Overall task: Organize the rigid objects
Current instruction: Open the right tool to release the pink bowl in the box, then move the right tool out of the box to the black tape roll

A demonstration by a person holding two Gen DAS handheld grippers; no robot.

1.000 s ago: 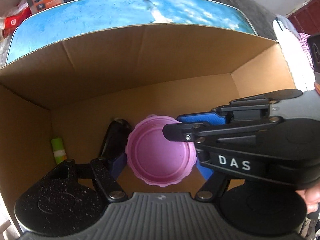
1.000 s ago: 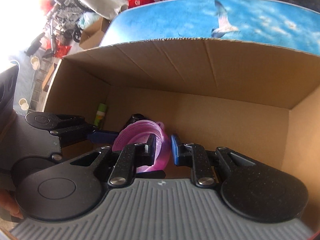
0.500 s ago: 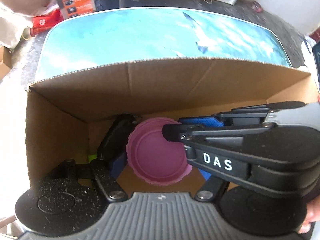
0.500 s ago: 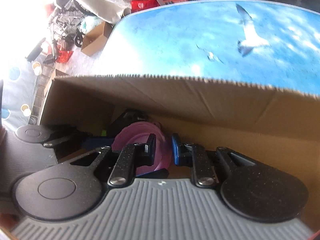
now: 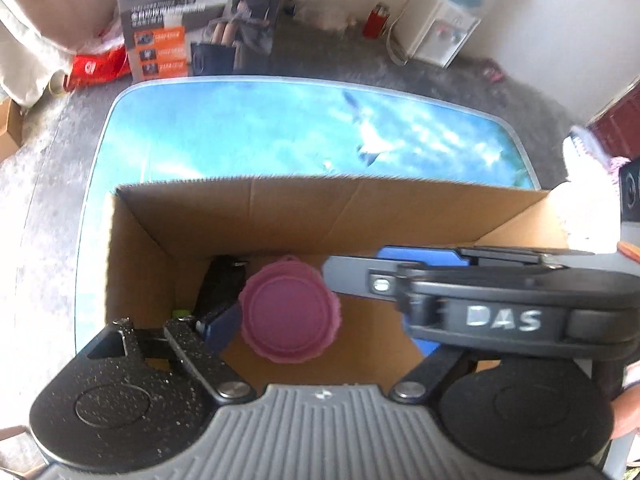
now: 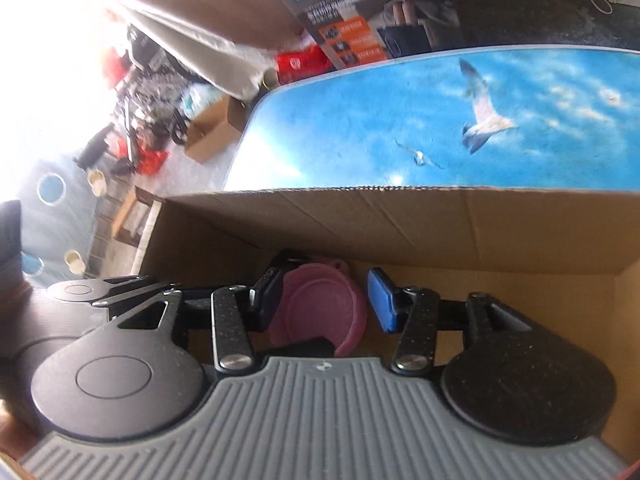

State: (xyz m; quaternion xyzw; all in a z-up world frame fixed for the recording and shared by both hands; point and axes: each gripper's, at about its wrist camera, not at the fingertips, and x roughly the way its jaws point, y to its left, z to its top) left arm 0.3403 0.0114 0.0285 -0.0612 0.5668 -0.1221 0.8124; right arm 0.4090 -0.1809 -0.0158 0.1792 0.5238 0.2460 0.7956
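Note:
A pink round cup-like object (image 5: 290, 316) lies inside an open cardboard box (image 5: 320, 208). It also shows in the right wrist view (image 6: 320, 310). My left gripper (image 5: 320, 320) is open above the box, its fingers standing wide of the pink object. My right gripper (image 6: 326, 300) is open too, its blue pad (image 6: 382, 300) apart from the pink object. In the left wrist view it crosses from the right as a black body marked DAS. A black object (image 5: 222, 284) and a small green item (image 5: 181, 313) lie at the box's left.
The box stands on a table with a blue sky-and-gull top (image 5: 280, 132). Beyond the table are a printed carton (image 5: 160, 20), a red bag (image 5: 100, 66), a water dispenser (image 5: 444, 28) and floor clutter (image 6: 140, 120).
Both grippers have risen out of the box and opened. The pink object, held before, now lies lower in the box, free of both. More of the table and room shows.

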